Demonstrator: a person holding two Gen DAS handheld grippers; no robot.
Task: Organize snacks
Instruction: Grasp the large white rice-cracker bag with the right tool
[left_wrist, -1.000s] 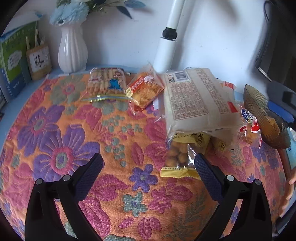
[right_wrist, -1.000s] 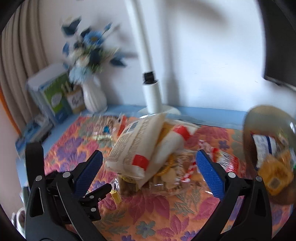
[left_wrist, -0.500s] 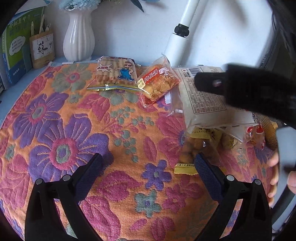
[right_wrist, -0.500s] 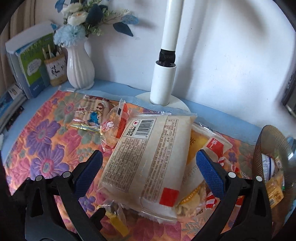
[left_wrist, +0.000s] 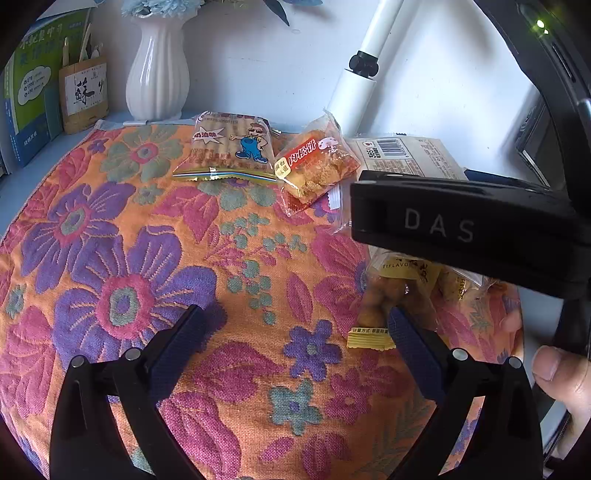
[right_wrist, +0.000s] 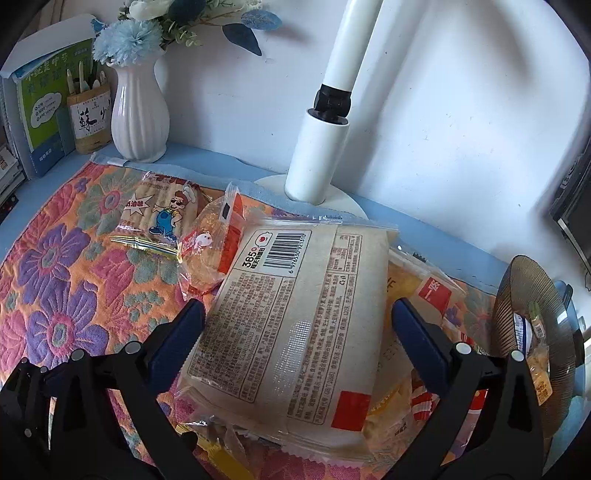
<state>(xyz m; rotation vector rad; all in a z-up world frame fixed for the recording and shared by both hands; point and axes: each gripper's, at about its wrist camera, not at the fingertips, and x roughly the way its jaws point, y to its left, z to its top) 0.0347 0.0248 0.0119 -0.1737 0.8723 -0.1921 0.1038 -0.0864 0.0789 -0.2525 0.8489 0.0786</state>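
A big beige snack pack with a barcode (right_wrist: 295, 314) lies on top of a pile of smaller packets. My right gripper (right_wrist: 295, 325) is open, its jaws on either side of this pack, close above it. A cartoon biscuit pack (right_wrist: 162, 214) and an orange pastry packet (right_wrist: 214, 240) lie to its left; both also show in the left wrist view (left_wrist: 229, 147) (left_wrist: 317, 166). My left gripper (left_wrist: 295, 332) is open and empty over the floral cloth (left_wrist: 110, 240), beside a clear packet of yellow snacks (left_wrist: 391, 295). The right gripper's black body hides most of the pile there.
A dark ribbed bowl (right_wrist: 517, 295) holding several packets stands at the right edge. A white vase (right_wrist: 138, 107), a pen holder (right_wrist: 90, 118), books (right_wrist: 40, 110) and a white lamp post (right_wrist: 321, 147) stand along the back wall.
My right gripper has come down and forward over the beige pack, which now fills the space between its jaws. My left gripper has drifted slightly forward; the right gripper's body now crosses its view.
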